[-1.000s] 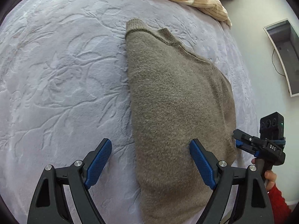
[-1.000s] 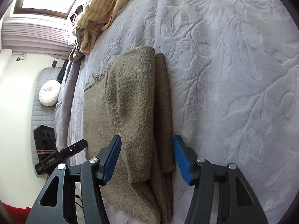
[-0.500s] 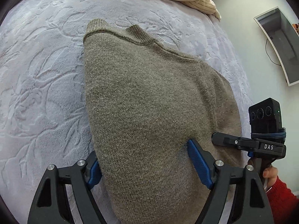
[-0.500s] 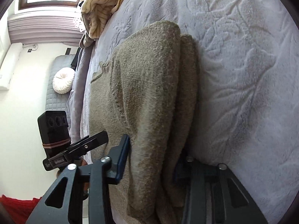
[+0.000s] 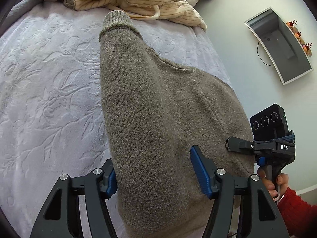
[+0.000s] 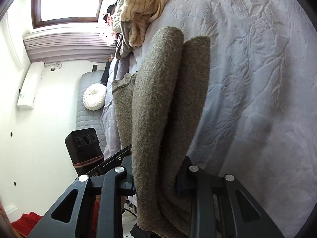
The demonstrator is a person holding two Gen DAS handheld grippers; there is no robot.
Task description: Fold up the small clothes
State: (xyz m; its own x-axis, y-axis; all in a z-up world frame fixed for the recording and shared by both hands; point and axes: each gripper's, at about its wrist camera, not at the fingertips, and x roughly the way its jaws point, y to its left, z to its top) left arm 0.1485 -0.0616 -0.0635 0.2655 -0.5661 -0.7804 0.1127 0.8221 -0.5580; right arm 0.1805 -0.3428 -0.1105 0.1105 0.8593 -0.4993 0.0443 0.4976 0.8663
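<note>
A grey-brown knitted sweater (image 5: 158,115) lies partly folded on a pale embossed bed cover (image 5: 49,99); its near hem is lifted. My left gripper (image 5: 154,176) has the hem between its blue pads; the left pad is under the cloth and the right pad lies on top, with a wide gap. My right gripper (image 6: 156,180) is shut on the thick folded edge of the sweater (image 6: 158,109), which rises in two rolled layers. The right gripper also shows in the left wrist view (image 5: 237,145), at the sweater's right edge.
A heap of cream striped and grey clothes (image 5: 138,2) lies at the far end of the bed, also in the right wrist view (image 6: 138,10). A curved monitor (image 5: 281,45) hangs on the wall at the right. A grey bench with a white round cushion (image 6: 94,97) stands beyond the bed.
Both grippers moved forward onto the sweater's near edge. The right gripper closed on the folded layers. The hem has lifted off the bed and the sweater has bunched toward the far end.
</note>
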